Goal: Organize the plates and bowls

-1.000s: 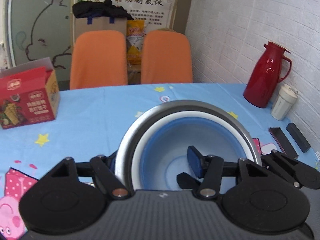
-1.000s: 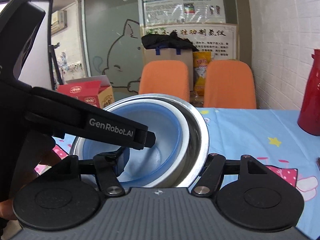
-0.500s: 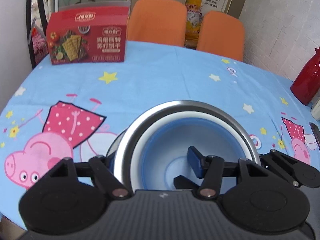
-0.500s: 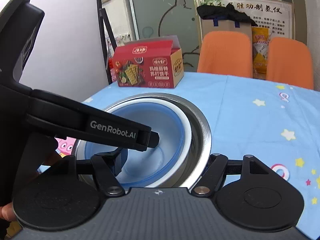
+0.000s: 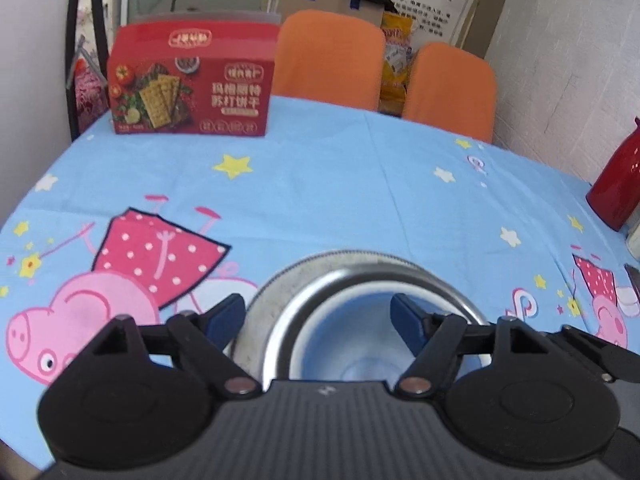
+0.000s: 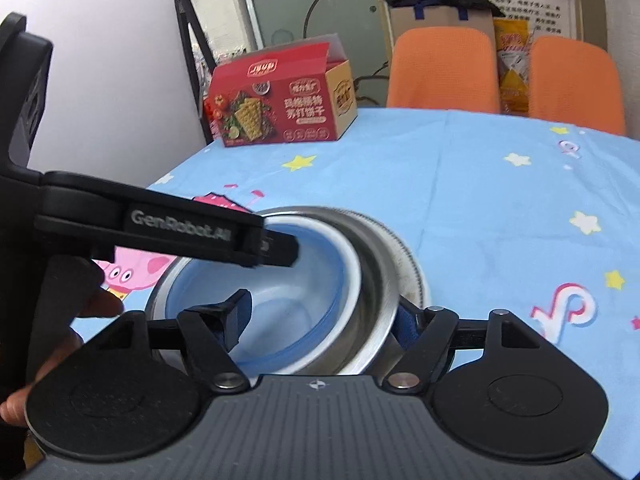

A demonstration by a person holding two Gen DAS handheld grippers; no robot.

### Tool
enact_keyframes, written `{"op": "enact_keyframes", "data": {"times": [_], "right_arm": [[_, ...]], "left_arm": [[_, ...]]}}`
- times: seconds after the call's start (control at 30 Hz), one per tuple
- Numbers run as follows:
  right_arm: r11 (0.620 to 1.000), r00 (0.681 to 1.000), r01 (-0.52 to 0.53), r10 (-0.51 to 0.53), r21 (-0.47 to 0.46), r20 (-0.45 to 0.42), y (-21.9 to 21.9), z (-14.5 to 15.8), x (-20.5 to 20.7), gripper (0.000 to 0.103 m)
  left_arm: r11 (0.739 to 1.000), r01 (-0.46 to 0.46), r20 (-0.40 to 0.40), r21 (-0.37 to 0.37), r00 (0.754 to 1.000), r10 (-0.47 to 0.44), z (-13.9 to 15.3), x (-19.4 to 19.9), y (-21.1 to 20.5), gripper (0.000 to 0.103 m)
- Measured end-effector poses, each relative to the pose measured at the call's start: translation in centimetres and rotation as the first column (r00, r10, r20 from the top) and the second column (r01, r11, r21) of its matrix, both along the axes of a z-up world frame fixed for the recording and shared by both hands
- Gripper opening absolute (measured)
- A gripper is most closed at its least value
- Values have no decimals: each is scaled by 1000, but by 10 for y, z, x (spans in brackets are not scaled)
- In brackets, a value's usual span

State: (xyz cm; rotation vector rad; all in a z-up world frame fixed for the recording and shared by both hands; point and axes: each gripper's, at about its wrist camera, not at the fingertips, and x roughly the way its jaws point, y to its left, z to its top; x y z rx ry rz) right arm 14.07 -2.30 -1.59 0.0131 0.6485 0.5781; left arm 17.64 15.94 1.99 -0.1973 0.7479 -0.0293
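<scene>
A steel bowl [image 5: 344, 280] [image 6: 376, 280] with a blue bowl [image 5: 360, 344] [image 6: 304, 292] nested inside it rests on a steel plate [image 5: 256, 320] [image 6: 408, 256] on the blue cartoon tablecloth. My left gripper [image 5: 320, 316] is open, one finger outside the left rim and one inside the blue bowl. My right gripper [image 6: 324, 316] is open, straddling the right rim, with one finger inside the blue bowl and one outside. The left gripper's body [image 6: 160, 228] reaches over the bowls in the right wrist view.
A red cracker box [image 5: 192, 88] [image 6: 280, 108] stands at the far left of the table. Two orange chairs [image 5: 332, 64] [image 6: 444, 68] are behind the table. A red thermos [image 5: 620, 184] stands at the right by the wall.
The stacked bowls have come down onto the plate on the table. Both grippers' fingers have spread apart from the rims they were clamping.
</scene>
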Motion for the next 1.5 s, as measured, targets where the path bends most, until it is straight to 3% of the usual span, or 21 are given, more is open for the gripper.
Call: {"op": "enact_keyframes", "data": {"times": [0.2, 0.4, 0.67, 0.77, 0.87, 1.0, 1.3, 1.5], "right_arm": [[992, 989, 107, -113, 62, 97, -41, 21, -8, 103], [967, 960, 233, -246, 106, 131, -81, 13, -16, 103], [908, 907, 397, -410, 129, 96, -115, -2, -46, 103], [897, 892, 428, -439, 108, 108, -121, -6, -65, 103], [884, 878, 462, -468, 74, 106, -127, -13, -81, 103], [865, 861, 497, -502, 72, 89, -136, -22, -99, 103], [871, 862, 476, -490, 125, 128, -148, -18, -145, 103], [889, 876, 454, -458, 62, 149, -144, -19, -164, 103]], "left_arm": [[995, -77, 109, -58, 991, 83, 28, -16, 11, 73], [993, -100, 190, -67, 975, 111, 27, -49, -15, 74], [996, -79, 164, 44, 984, 70, 0, -93, -68, 74], [997, -54, 158, 63, 986, 44, -11, -110, -84, 74], [988, -58, 174, 142, 984, 33, -20, -129, -102, 74], [988, -30, 149, 148, 989, 8, -29, -148, -113, 74], [975, -8, 223, 222, 974, -43, -26, -202, -139, 74], [973, 13, 234, 231, 970, -69, -28, -226, -147, 74]]}}
